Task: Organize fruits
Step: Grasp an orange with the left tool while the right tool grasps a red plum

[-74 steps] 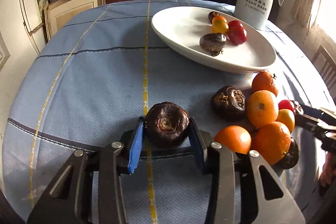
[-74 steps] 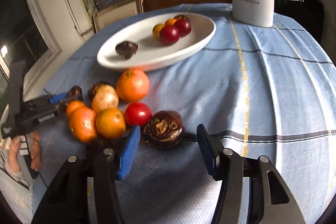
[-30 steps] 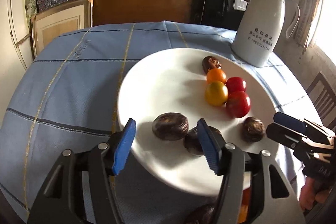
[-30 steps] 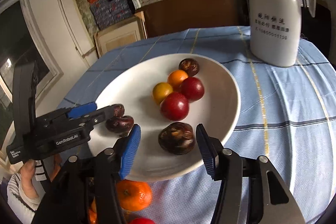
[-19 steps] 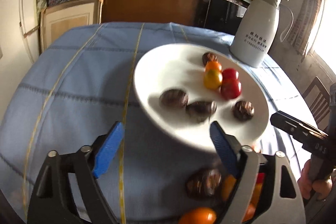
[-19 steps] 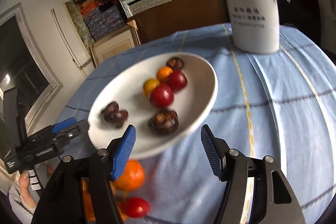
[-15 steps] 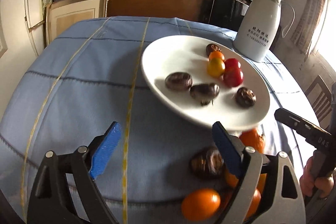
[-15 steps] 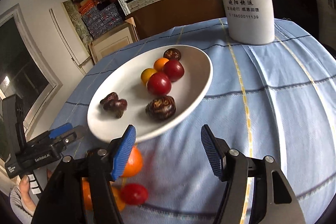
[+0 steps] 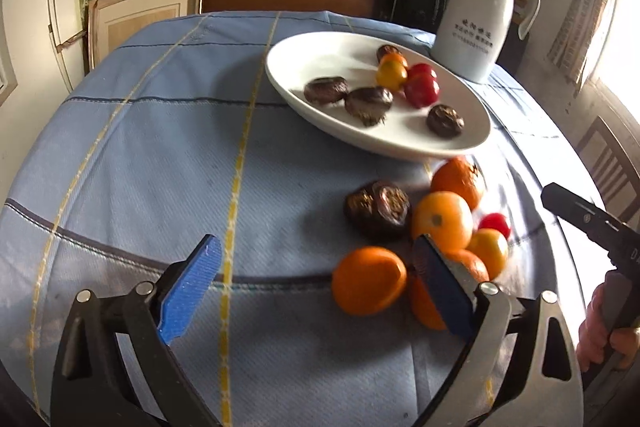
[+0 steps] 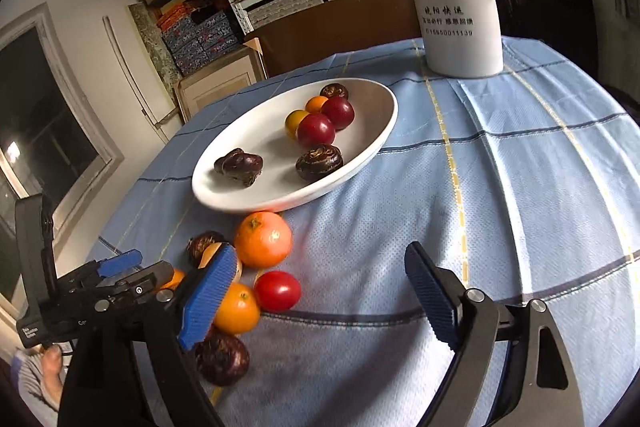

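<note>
Moved: both grippers have been drawn back from the white plate (image 10: 224,183), leaving dark fruits on it.
Left gripper (image 9: 316,277): jaws opening, nothing gripped.
Right gripper (image 10: 320,293): jaws opening, empty.
Loose fruit pile (image 9: 438,219): beside the plate, apparently oranges, blurred.

Your widest free room is the bare blue tablecloth (image 9: 152,155) from nine to twelve o'clock in the left wrist view. At one o'clock the white plate (image 9: 472,143) blocks the way, with the white jug (image 9: 476,23) just behind it. At three o'clock the loose fruit pile (image 9: 440,223) crowds the cloth just below the plate's rim. In the right wrist view, the cloth from twelve to three o'clock lies open; the fruit sits at nine.
</note>
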A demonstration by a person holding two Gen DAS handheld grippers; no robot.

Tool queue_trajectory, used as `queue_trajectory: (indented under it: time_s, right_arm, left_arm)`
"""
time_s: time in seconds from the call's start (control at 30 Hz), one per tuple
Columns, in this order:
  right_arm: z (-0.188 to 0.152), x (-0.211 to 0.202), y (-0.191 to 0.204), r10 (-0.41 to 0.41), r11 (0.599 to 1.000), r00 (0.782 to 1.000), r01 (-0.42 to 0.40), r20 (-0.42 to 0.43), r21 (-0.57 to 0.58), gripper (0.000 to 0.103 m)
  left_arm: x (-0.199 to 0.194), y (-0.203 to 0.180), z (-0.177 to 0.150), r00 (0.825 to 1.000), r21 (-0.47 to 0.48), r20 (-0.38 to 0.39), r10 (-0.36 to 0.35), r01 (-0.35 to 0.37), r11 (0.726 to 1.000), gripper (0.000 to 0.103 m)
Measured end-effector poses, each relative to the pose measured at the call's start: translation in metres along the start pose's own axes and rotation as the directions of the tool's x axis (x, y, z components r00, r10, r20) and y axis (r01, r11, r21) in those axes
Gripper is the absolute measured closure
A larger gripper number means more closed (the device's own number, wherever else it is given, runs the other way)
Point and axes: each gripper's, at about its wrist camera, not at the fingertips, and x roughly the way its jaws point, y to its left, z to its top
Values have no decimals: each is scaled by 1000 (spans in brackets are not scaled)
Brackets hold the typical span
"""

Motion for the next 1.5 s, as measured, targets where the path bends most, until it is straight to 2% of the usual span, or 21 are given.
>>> queue_trajectory:
  time_s: [0.1, 0.2, 0.23, 0.27, 0.33, 0.37, 0.4, 0.43, 0.5, 0.57, 0.67, 0.73, 0.8, 0.83, 0.9, 0.93, 1.1, 1.17, 1.3, 1.33, 1.5]
  right_arm:
    - [-1, -2, -2, -8, 1000, 1000, 8, 1, 9, 15]
    - [-1, -1, -8, -13, 1000, 1000, 13, -6, 29, 15]
    - [0, -1, -9, -13, 999, 1000, 13, -7, 36, 15]
    - [-1, -2, -10, -12, 999, 1000, 12, -7, 41, 15]
    - [-1, -2, -11, -8, 999, 1000, 9, -7, 45, 15]
    - [0, -2, -10, -7, 999, 1000, 7, -9, 41, 15]
    - [-1, -1, -10, -6, 999, 1000, 6, -10, 39, 15]
    - [-1, -1, -9, -5, 999, 1000, 5, -12, 35, 15]
    - [-1, -1, -7, -4, 1000, 1000, 4, -13, 25, 15]
    - [-2, -1, -5, -6, 1000, 1000, 6, -12, 17, 15]
    - [-2, 0, -4, -15, 1000, 1000, 15, -16, 10, 15]
    - [-2, 0, -3, -15, 1000, 1000, 15, -18, 4, 15]
    - [-3, 0, -2, -14, 1000, 1000, 13, -21, -3, 15]
    - [-3, -1, -1, -13, 1000, 1000, 13, -22, -6, 15]
    - [-3, 0, -1, -14, 1000, 1000, 13, -25, -9, 15]
    - [-3, 0, -1, -13, 1000, 1000, 13, -27, -9, 15]
    - [-4, 4, -1, 11, 1000, 998, -11, -60, -5, 15]
    - [-6, 8, 0, 39, 999, 995, -40, -87, -5, 18]
    - [-9, 20, 3, 83, 996, 985, -84, -149, 3, 49]
    - [-10, 24, 2, 103, 995, 980, -102, -173, 18, 53]
    - [-10, 32, 0, 153, 987, 969, -142, -193, 69, 58]
  left_arm:
    - [4, 3, -3, 999, -7, -23, 27, -27, 1000, 4]
    - [9, 17, -4, 997, -64, -58, -43, 39, 997, 4]
    - [7, 21, -3, 999, -69, -51, -19, 16, 997, 4]
    - [2, 25, -2, 998, -69, -31, 48, -50, 996, 4]
    - [-7, 34, -3, 982, -77, 1, 189, -188, 979, 4]
    - [-10, 40, -4, 978, -99, 2, 210, -209, 973, 4]
    - [-12, 45, -4, 980, -121, -1, 197, -196, 973, 5]
    - [-13, 52, -6, 992, -160, -6, 130, -129, 979, 5]
    - [-12, 56, -9, 999, -188, -12, 40, -41, 981, 5]
    - [-8, 51, -10, 999, -164, -30, 42, -47, 985, 5]
    - [1, 37, -10, 994, -88, -64, 87, -92, 992, 5]
    - [2, 33, -10, 994, -59, -55, 93, -96, 994, 6]
    - [1, 30, -10, 996, -46, -43, 83, -85, 995, 22]
    - [2, 30, -10, 997, -42, -48, 67, -69, 997, 40]
    - [2, 30, -10, 996, -30, -43, 75, -76, 997, 49]
    - [2, 29, -9, 998, -30, -42, 51, -52, 998, 59]
    - [3, 24, -8, 998, -15, -44, 47, -48, 999, 62]
    - [4, 25, -7, 998, -22, -45, 40, -41, 999, 62]
    - [5, 25, -7, 998, -22, -45, 44, -45, 999, 62]
    - [5, 24, -8, 998, -21, -45, 46, -47, 999, 62]
    - [6, 22, -8, 997, -9, -46, 59, -60, 998, 62]
